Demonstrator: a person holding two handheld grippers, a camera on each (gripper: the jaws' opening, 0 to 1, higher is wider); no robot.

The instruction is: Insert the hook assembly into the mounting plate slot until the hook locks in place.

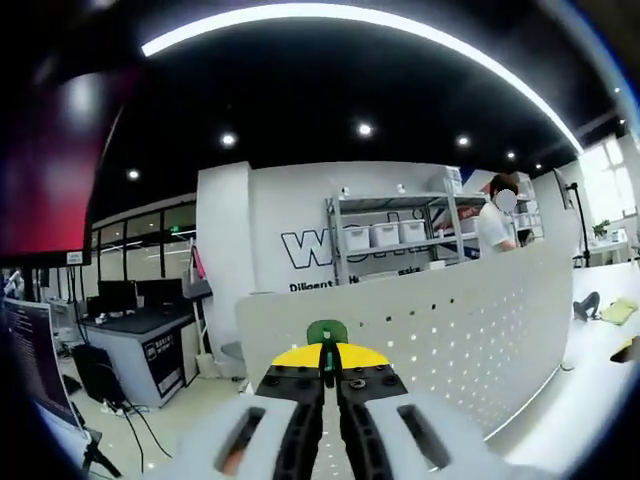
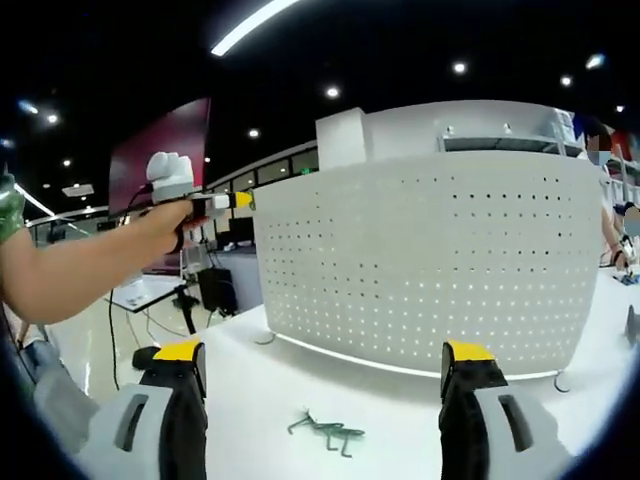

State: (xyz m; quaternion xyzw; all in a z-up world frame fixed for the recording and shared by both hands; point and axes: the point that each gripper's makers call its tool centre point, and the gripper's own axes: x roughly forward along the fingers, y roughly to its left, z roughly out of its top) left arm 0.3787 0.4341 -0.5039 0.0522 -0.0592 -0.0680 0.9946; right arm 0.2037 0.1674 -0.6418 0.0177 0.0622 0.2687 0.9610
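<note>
The white perforated mounting plate [image 2: 430,260] stands upright on the white table [image 2: 250,385], curving across the view. A grey-green wire hook [image 2: 325,432] lies flat on the table in front of it, between and just beyond my right gripper [image 2: 325,365], which is open and holds nothing. A person's arm [image 2: 90,265] holds my left gripper [image 2: 240,201] raised at the plate's upper left edge. In the left gripper view that gripper [image 1: 327,352] is shut on a small green piece [image 1: 326,332], just above the plate's top rim [image 1: 400,300].
Behind the plate stand metal shelves with white bins [image 1: 385,235], and a person [image 1: 495,225] is beside them. A desk with monitors [image 1: 140,320] is at the left. A yellow cloth [image 1: 620,310] lies on the table at the far right.
</note>
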